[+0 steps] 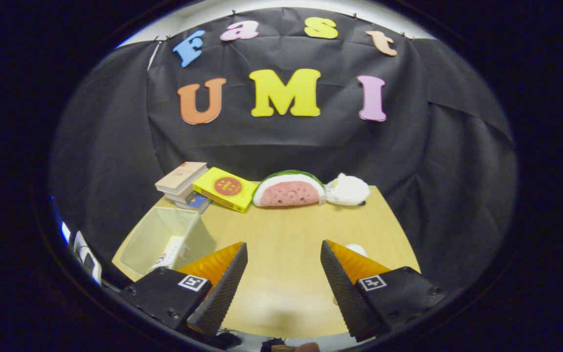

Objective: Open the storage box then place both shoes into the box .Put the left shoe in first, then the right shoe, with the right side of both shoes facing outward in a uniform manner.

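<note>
With its fingers spread and empty, the gripper [284, 274] could knock the storage box [166, 239] just left of it off the table [286, 230].

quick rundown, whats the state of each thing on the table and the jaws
gripper: jaws open, nothing between them, above bare table
storage box: open on top, paper item lying inside, beside the left finger
books: stacked, closed
yellow box: closed, lying flat
watermelon plush: lying at the far edge
white plush: lying next to the watermelon plush
</note>
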Motion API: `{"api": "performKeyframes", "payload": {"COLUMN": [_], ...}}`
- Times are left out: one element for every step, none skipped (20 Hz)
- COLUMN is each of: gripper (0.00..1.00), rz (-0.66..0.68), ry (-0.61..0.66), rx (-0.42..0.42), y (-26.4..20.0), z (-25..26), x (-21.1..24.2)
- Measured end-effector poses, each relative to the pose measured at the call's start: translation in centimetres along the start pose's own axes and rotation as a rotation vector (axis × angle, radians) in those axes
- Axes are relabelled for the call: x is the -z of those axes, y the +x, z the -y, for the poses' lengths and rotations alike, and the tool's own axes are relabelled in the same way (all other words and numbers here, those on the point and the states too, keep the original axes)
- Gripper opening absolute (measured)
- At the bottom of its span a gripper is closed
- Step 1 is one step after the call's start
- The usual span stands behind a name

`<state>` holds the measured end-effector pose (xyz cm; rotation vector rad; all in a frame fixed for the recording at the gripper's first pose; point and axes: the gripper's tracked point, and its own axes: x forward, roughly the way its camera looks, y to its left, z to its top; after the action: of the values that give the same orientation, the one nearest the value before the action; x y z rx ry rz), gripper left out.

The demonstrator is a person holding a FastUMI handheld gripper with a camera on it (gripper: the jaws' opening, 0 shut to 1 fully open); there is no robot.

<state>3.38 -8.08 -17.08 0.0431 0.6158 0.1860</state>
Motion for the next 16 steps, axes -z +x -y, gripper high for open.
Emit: {"api": "performKeyframes", "payload": {"gripper": [0.97, 0.97, 0.97, 0.98, 0.98, 0.98, 0.98, 0.98, 0.98, 0.98, 0.98, 0.98, 0.98, 0.98, 0.98, 0.98], "rz": [-0.007, -0.014, -0.029, -0.049, -0.075, -0.1, -0.137, -0.163, -0.189, -0.217, -0.249, -0.271, -0.299, -0.324, -0.349, -0.37], "ry": [-0.006, -0.018, -0.03, -0.043, -0.055, -0.06, -0.058, -0.05, -0.043, -0.034, -0.024, -0.016, -0.001, 0.013, 0.045, 0.067], "rx": [0.021, 0.038, 0.051, 0.061, 0.066, 0.063, 0.064, 0.066, 0.072, 0.081, 0.084, 0.084, 0.077, 0.072, 0.063, 0.066], "y": [0.3, 0.9, 1.7, 2.5, 3.6, 4.6, 5.8, 6.9, 8.1, 9.1, 10.3, 11.2, 12.2, 13.0, 14.2, 15.1], "z": [2.4, 4.4, 6.3, 7.9, 9.3, 10.4, 11.3, 12.4, 13.3, 14.1, 14.8, 15.1, 15.3, 15.4, 15.5, 15.8], "x": [0.8, 1.6, 2.7, 3.8, 5.1, 6.3, 7.7, 8.8, 9.9, 11.0, 12.3, 13.1, 14.0, 14.8, 15.5, 16.2]}}
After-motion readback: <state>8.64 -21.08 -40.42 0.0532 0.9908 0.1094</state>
